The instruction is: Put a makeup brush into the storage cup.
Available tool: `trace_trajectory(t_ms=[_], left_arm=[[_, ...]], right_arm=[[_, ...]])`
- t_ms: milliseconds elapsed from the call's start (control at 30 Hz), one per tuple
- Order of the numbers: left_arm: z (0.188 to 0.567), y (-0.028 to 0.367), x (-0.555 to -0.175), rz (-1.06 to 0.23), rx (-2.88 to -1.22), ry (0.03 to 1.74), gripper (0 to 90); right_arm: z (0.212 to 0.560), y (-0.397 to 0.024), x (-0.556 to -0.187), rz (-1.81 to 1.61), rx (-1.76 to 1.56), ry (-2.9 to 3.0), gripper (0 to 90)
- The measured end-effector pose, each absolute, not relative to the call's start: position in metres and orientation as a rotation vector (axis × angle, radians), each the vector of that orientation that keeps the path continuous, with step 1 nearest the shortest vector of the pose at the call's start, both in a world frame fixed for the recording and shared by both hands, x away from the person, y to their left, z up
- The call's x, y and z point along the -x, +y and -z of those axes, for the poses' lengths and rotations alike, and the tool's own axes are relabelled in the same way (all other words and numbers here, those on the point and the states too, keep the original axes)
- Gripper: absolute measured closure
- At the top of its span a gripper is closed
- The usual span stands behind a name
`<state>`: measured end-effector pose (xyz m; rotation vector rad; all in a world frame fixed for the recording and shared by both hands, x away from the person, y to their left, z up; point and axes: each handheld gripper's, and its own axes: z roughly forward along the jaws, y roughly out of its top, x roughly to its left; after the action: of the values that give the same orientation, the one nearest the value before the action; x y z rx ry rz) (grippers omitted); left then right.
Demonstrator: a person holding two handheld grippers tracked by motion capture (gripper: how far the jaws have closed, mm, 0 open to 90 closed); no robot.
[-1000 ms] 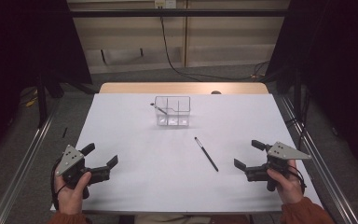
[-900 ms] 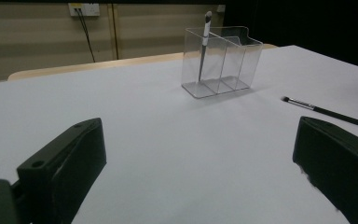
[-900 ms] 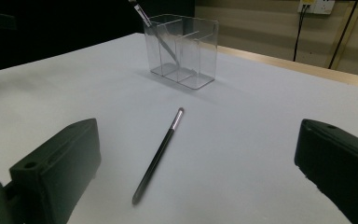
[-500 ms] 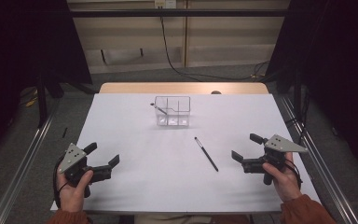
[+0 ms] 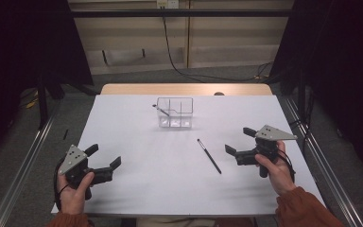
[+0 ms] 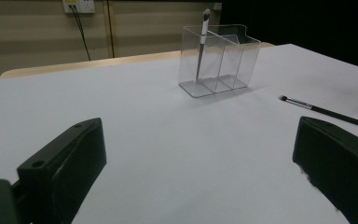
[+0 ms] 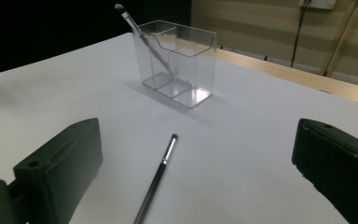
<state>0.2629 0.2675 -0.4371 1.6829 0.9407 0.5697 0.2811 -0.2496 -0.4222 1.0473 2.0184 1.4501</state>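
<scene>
A clear three-compartment organizer stands at the table's far middle. One thin brush leans in its left compartment. A second black brush lies flat on the white table right of centre. My right gripper is open just right of the lying brush, with the brush between its jaws in the right gripper view, not touched. Near the front left, my left gripper is open and holds nothing.
The white table surface ends in a wooden strip at the far edge. Metal rails run along both sides of the table. A cable hangs down the back wall.
My right gripper has moved forward and left, closer to the lying brush. The left gripper has hardly shifted.
</scene>
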Motion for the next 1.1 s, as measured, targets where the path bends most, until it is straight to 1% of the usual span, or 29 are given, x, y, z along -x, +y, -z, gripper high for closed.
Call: trace_trajectory(t_ms=[500,767,967,1100], left_arm=[[0.437,0.267,-0.266,-0.556,-1.687,0.927,2.6],[0.438,0.268,-0.268,-0.557,-1.690,0.922,2.6],[0.437,0.269,-0.266,-0.552,-1.685,0.928,2.6],[0.435,0.267,-0.264,-0.559,-1.702,0.900,2.6]], right_arm=[[0.410,-0.216,-0.309,-1.404,-0.986,2.222,0.8],[0.411,-0.207,-0.317,-1.306,-1.029,2.378,2.4],[0.409,-0.203,-0.321,-1.224,-1.053,2.414,1.9],[0.408,-0.202,-0.323,-1.176,-1.026,2.458,2.3]])
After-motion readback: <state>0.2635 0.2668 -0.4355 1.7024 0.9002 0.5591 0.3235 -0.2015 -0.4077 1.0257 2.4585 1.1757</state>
